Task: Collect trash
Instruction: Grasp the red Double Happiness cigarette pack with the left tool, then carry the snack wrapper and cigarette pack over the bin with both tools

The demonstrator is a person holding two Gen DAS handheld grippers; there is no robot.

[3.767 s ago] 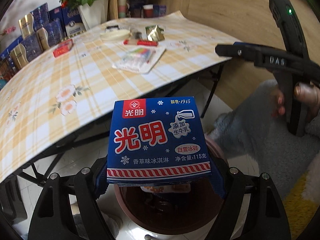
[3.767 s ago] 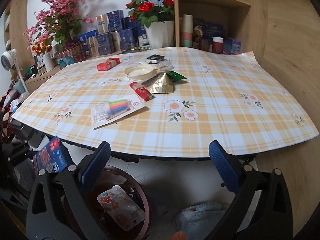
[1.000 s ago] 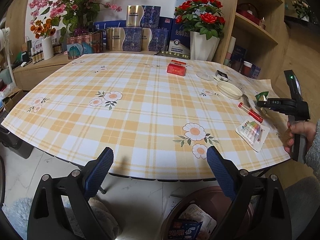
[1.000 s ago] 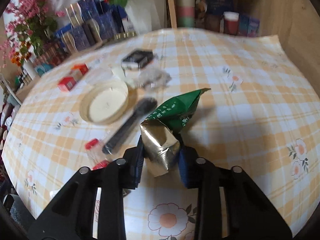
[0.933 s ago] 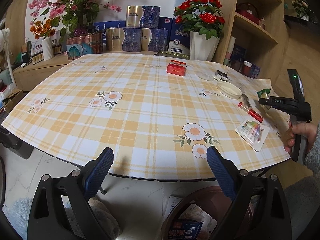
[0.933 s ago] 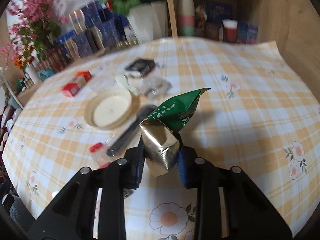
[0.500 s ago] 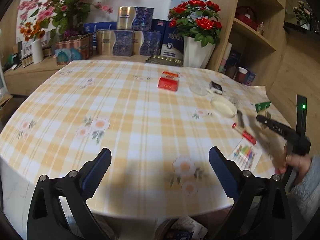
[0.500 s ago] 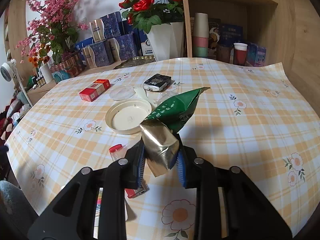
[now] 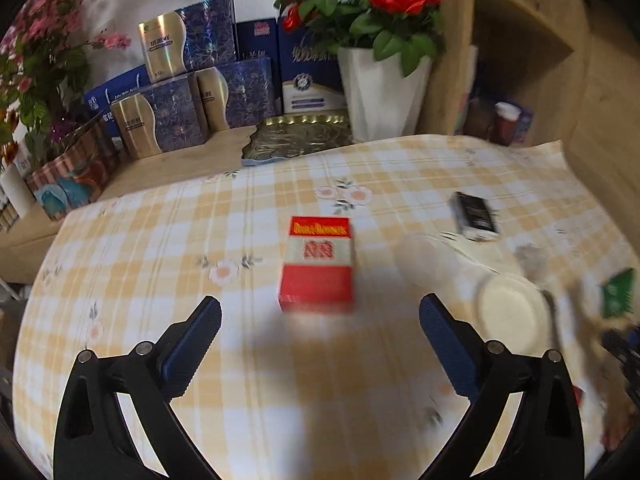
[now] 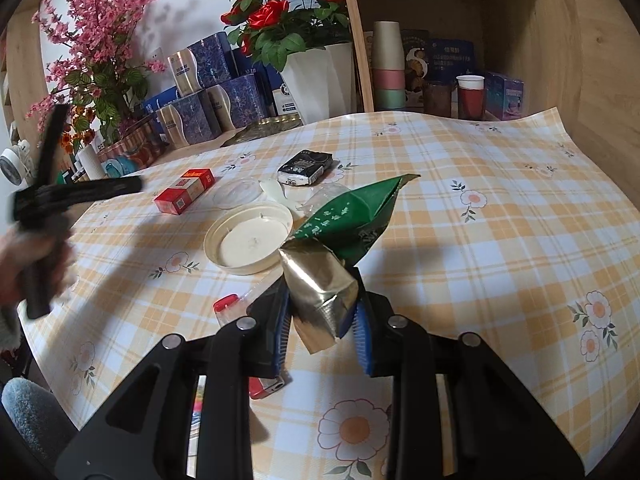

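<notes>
1. The right gripper (image 10: 320, 330) was clamped on a crumpled green-and-gold foil packet (image 10: 340, 248), which stuck up beyond its jaws.
2. The left gripper (image 9: 320, 318) stood wide open and empty.
3. Just ahead of its jaws, centred, lay a red-and-white cardboard pack (image 9: 318, 264) on the yellow checked tablecloth (image 9: 160, 240).
4. A round cream plastic lid (image 10: 248, 238) lay just beyond the held packet.

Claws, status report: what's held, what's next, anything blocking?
Right claw shut on green-gold wrapper. Left claw open, empty, facing red box. Nothing blocking.

Soft daylight; left view motion-blurred, right sharp, edges warped
</notes>
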